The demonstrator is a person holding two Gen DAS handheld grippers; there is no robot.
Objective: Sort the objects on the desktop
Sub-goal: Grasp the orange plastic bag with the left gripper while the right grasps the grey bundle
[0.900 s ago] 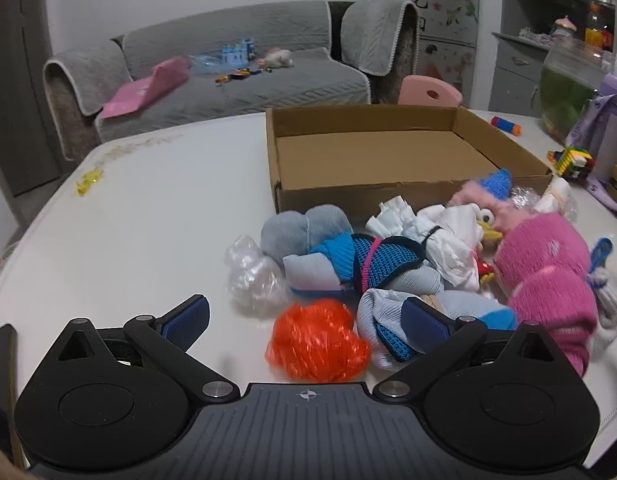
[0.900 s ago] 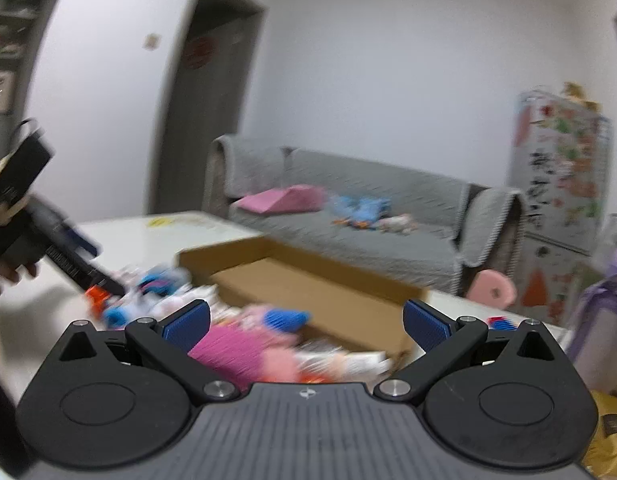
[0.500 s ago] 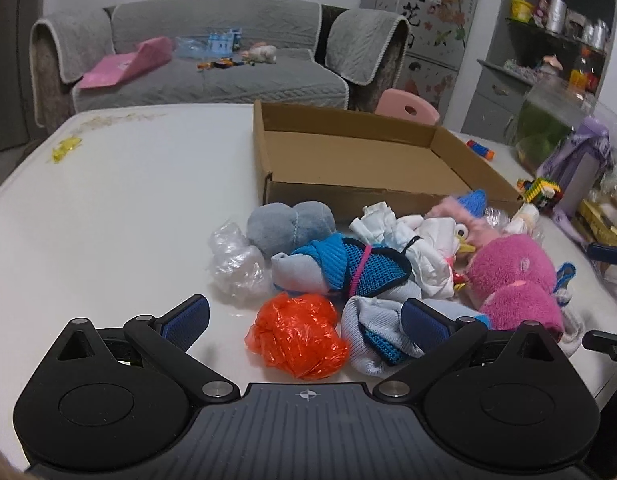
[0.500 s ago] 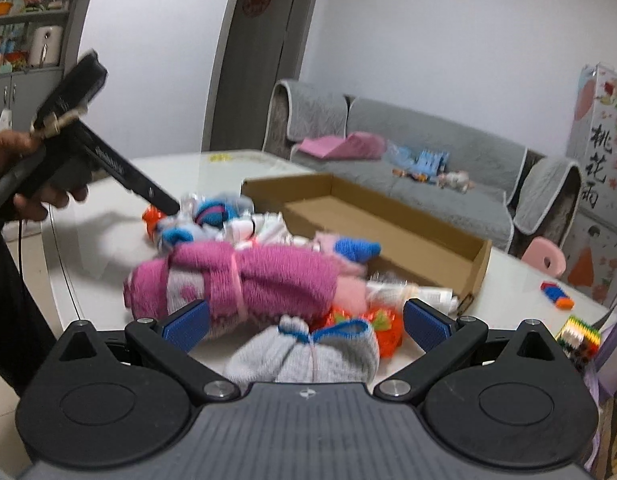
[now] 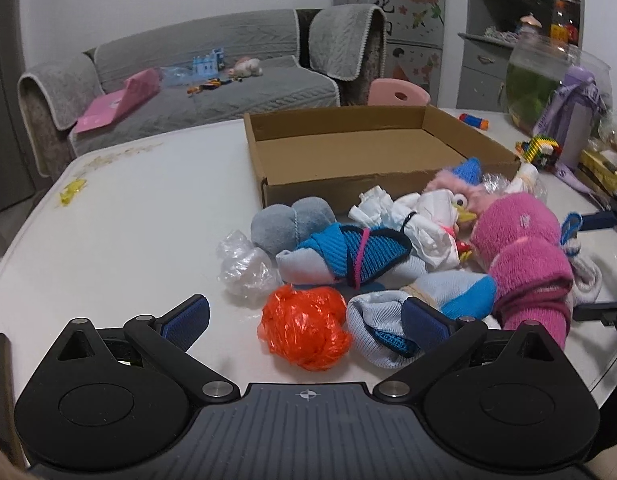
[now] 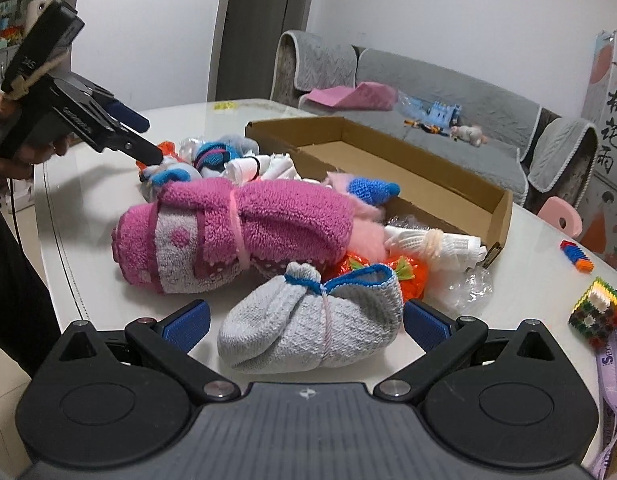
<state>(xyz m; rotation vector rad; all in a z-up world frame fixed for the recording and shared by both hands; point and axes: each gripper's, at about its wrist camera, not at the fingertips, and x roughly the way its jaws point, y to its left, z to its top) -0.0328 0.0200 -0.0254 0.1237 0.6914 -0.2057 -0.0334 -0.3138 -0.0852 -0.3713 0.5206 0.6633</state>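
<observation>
Right wrist view: the right tool (image 6: 306, 318) has come down over the grey sock bundle (image 6: 312, 322).
Both tools gape empty; the bundle lies on the counter (image 6: 520, 248), the cardboard box (image 6: 392, 168) unfilled, so sorting can begin.

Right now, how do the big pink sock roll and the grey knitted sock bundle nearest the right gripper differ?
The pink sock roll is larger and fluffy; the grey sock bundle is smaller, with a flatter knit. The pink sock roll is banded round its middle and lies farther back; the grey sock bundle is tied near one blue-trimmed end and lies just ahead of the open right gripper. Both lie on the table, outside the cardboard box.
</observation>
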